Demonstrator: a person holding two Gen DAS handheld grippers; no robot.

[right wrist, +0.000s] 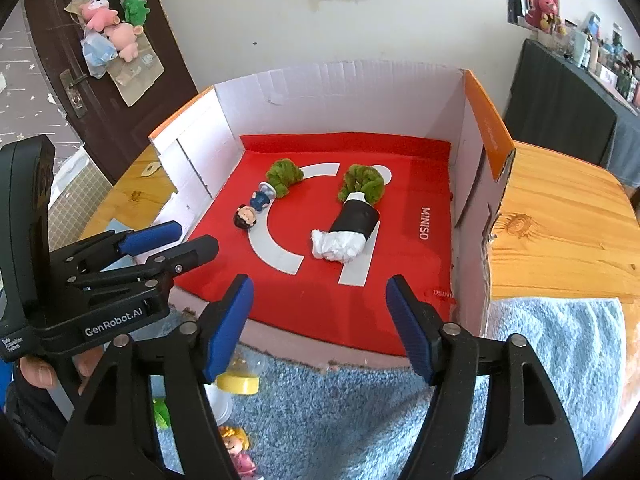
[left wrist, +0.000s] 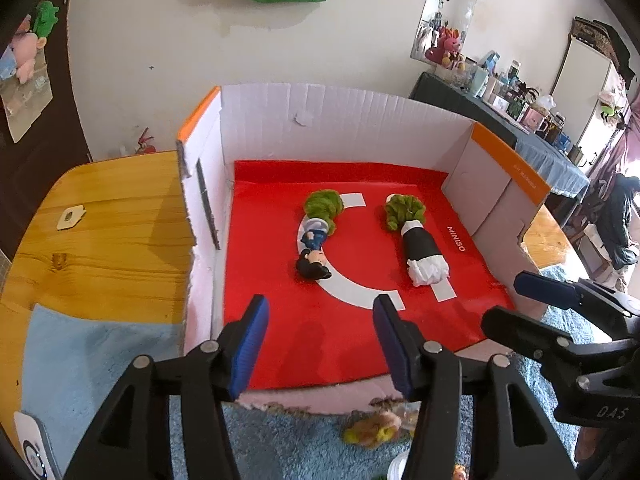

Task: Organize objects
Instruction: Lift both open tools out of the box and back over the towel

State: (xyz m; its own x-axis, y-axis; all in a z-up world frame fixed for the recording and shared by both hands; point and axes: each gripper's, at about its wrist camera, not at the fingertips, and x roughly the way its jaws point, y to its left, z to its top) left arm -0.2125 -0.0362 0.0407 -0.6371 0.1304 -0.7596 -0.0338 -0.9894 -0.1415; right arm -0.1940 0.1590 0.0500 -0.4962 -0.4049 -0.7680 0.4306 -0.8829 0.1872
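two toys, the small figure and the black-wrapped bundle, already lie mid-frame in the box, both grippers part open and empty, more toys waiting at bottom.

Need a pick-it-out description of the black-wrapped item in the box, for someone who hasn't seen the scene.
Find the open cardboard box with orange-edged flaps on the wooden table; its floor is a red bag printed MINISO. Two green-topped items lie on it side by side. Take the black-wrapped bundle nearer the MINISO lettering: a black sleeve with crumpled white paper at its near end, whereas its neighbour, the doll figure, has a dark-haired head and blue clothes.
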